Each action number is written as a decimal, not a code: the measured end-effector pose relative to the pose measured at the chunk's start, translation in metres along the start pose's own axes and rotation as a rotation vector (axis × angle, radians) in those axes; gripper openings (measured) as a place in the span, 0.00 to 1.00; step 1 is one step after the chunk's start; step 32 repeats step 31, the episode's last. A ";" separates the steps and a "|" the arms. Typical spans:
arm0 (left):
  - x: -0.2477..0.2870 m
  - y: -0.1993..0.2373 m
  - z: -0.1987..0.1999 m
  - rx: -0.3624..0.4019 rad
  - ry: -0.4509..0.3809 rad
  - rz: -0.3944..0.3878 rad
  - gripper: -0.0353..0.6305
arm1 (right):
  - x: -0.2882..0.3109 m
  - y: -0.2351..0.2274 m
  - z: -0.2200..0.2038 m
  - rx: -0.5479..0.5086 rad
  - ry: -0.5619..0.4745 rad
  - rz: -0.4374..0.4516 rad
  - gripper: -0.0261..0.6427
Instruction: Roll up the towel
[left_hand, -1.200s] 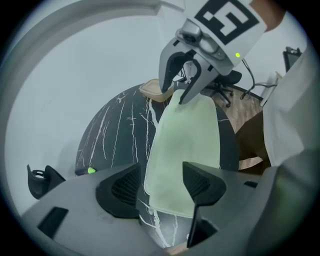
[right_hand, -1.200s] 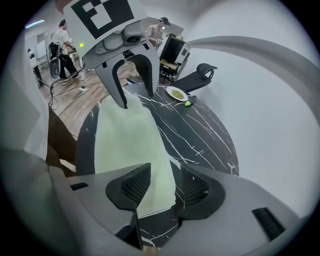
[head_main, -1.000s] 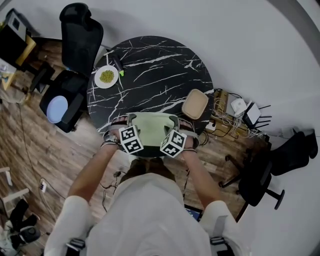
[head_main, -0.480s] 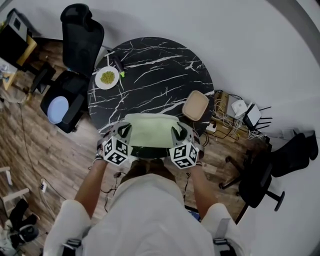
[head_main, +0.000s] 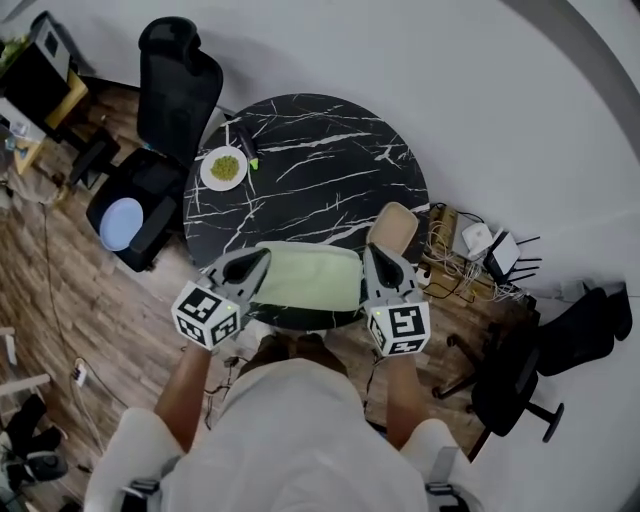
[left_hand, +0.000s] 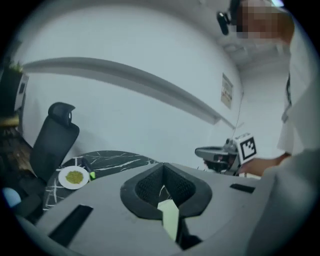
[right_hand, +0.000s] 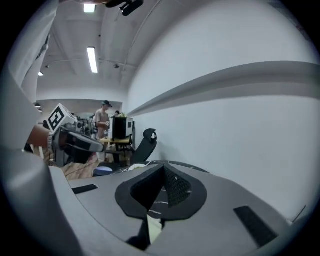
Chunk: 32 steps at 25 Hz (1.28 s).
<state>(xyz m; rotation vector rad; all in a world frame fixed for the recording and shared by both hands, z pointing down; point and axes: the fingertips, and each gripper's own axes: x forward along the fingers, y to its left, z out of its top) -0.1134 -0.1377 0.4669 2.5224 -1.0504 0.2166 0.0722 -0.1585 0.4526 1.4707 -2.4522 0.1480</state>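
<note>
Left gripper (head_main: 262, 260) clamped on towel (head_main: 308, 277), right gripper (head_main: 376, 257) likewise

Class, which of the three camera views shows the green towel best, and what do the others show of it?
The head view: the towel shows across its full width, held between the left gripper and the right gripper. Each gripper view shows only a pale strip pinched in its shut jaws.

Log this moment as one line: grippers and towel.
left gripper: shut on towel | right gripper: shut on towel | towel: unrolled, spread between grippers | table: towel at near edge
</note>
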 end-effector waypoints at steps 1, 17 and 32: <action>0.000 -0.003 0.009 -0.029 -0.032 -0.018 0.06 | 0.000 -0.003 0.007 0.006 -0.016 -0.009 0.03; -0.026 -0.030 0.072 0.253 -0.154 0.063 0.06 | -0.024 0.017 0.087 -0.007 -0.203 0.045 0.03; -0.027 -0.034 0.057 0.123 -0.174 0.022 0.06 | -0.030 0.032 0.078 0.018 -0.211 0.093 0.03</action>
